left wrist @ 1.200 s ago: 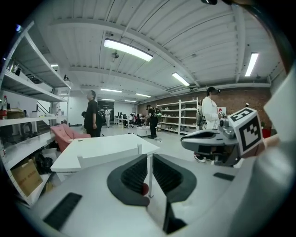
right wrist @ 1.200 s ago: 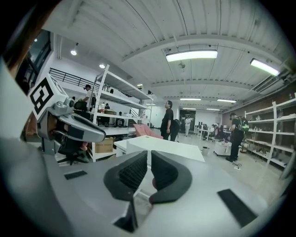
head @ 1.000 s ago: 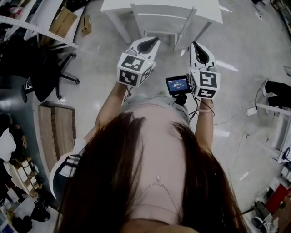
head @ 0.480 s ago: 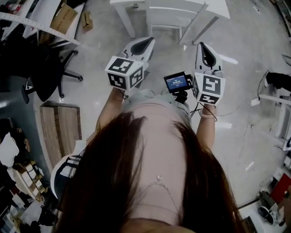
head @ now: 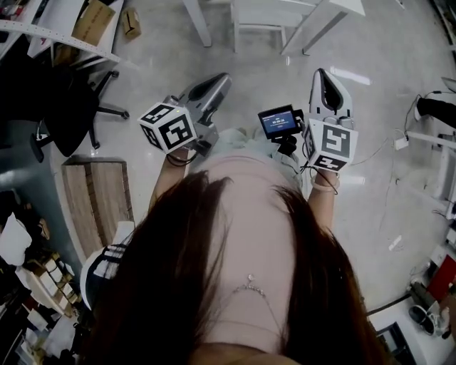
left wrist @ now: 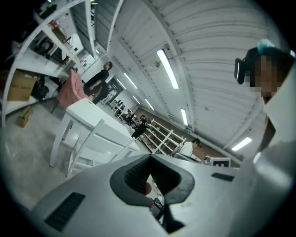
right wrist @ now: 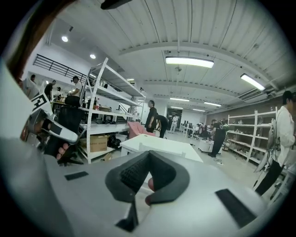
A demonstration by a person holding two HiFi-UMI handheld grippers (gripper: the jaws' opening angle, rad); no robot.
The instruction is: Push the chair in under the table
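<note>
The white table point(head: 335, 8) stands at the top edge of the head view, with the white chair point(head: 260, 18) between its legs, seat under the top. Both show smaller in the left gripper view, table point(left wrist: 90, 111) and chair point(left wrist: 88, 143), and the table point(right wrist: 162, 146) shows in the right gripper view. My left gripper point(head: 223, 78) is rolled on its side, shut and empty, well short of the chair. Beside it my right gripper point(head: 322, 73) points at the table, shut with nothing in it. Neither touches the chair.
A black office chair point(head: 71, 107) and a wooden board point(head: 96, 192) lie at the left, below shelving point(head: 43, 36) with a cardboard box point(head: 92, 18). Cables and a plug strip point(head: 399, 142) lie on the floor at the right. Several people stand among far shelves.
Both grippers have drawn back from the chair and table, which now sit higher in the head view. The left gripper has swung left and rolled onto its side.
</note>
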